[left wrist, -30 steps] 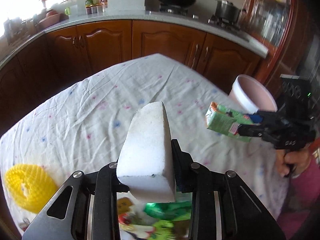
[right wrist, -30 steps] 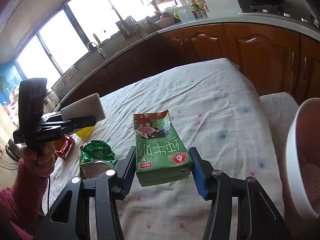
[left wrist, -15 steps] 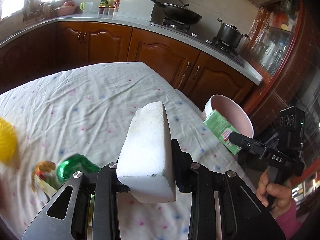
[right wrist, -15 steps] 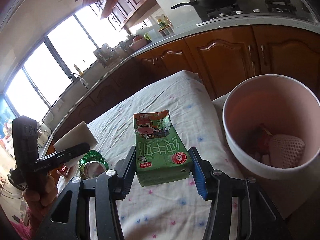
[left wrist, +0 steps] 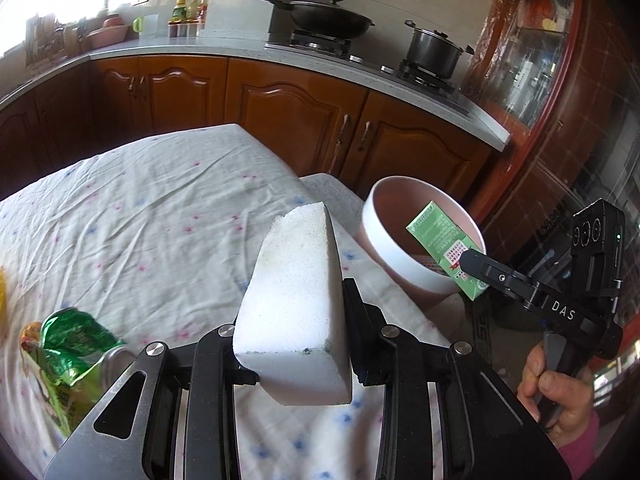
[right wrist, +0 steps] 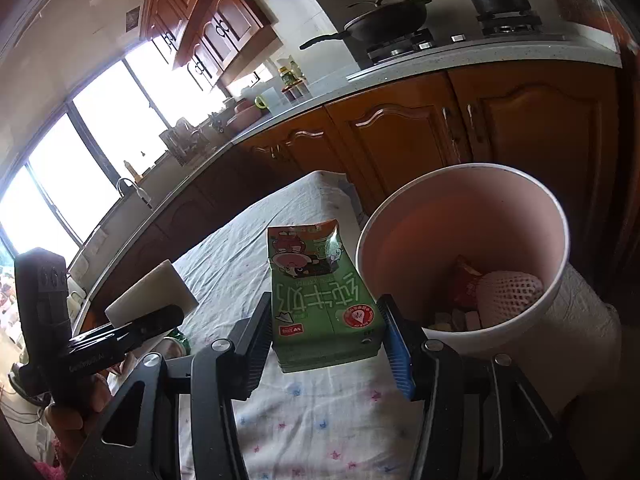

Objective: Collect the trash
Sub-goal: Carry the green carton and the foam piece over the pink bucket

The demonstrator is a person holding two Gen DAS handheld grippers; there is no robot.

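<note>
Two pieces of trash are held. Left wrist view: the left gripper [left wrist: 294,344] clamps a white foam block [left wrist: 294,300], light and crushable, best pinched across its flat sides; a crumpled green wrapper [left wrist: 72,352] lies near left on the counter [left wrist: 160,216].

Right wrist view: the right gripper [right wrist: 326,340] pinches a green milk carton [right wrist: 320,300], light and dentable, now just beside the pink bin [right wrist: 460,200], closer than a second ago.

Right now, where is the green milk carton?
The green milk carton is clamped in the right gripper, held at the near rim of the pink bin beside the table; the left wrist view shows it over the bin's opening.
</note>
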